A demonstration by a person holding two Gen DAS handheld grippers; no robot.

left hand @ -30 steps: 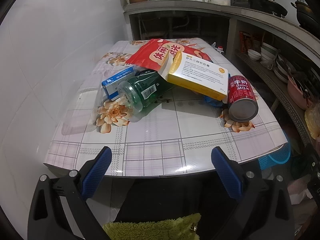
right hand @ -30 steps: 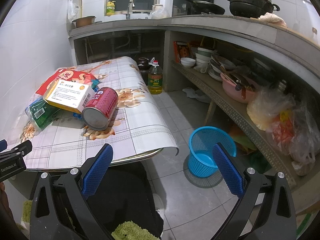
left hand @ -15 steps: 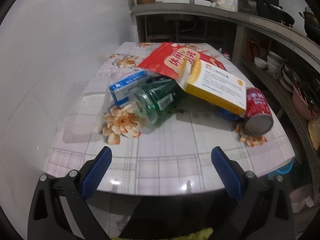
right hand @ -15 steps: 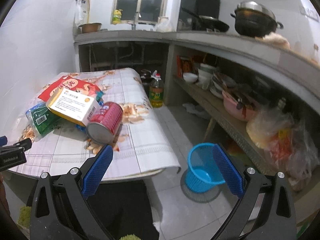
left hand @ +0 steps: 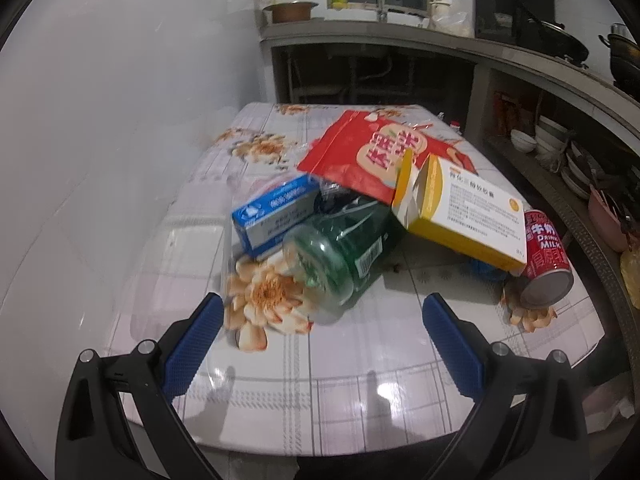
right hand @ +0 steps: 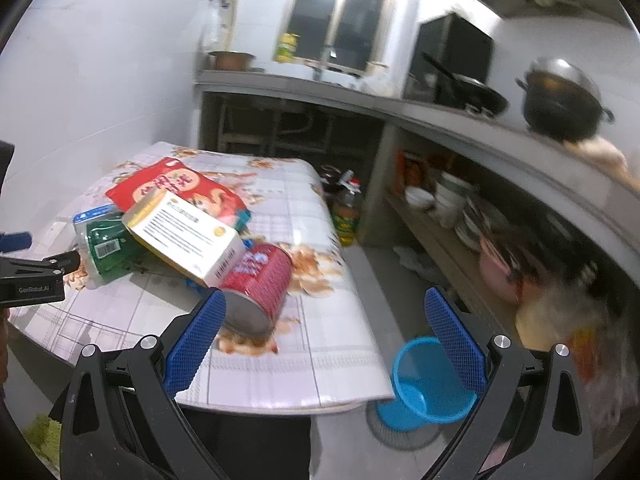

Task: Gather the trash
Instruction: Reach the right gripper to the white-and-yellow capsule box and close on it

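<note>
Trash lay heaped near the middle of the floral-print table [left hand: 360, 360]. On the red can [left hand: 546, 256], lying on its side at the right of the heap, we read "DRINK MILK" under Chinese characters. A yellow-and-white carton [left hand: 468, 216] with small printed Chinese text leaned against that can and rested on a green plastic bottle [left hand: 344, 252], which lay on its side showing a barcode. A blue-and-white box [left hand: 276, 212] sat touching the bottle's left side, and a red snack bag [left hand: 376, 152] with large Chinese characters lay behind them.

We held the left gripper [left hand: 320, 344] with fingers spread wide, empty, just short of the bottle. The right gripper [right hand: 328, 340] was likewise spread and empty, near the can [right hand: 260, 284].

Beside the table a blue basket [right hand: 424, 384] stood on the tiled floor. A concrete counter [right hand: 440, 116] with pots ran along the white-tiled walls.
</note>
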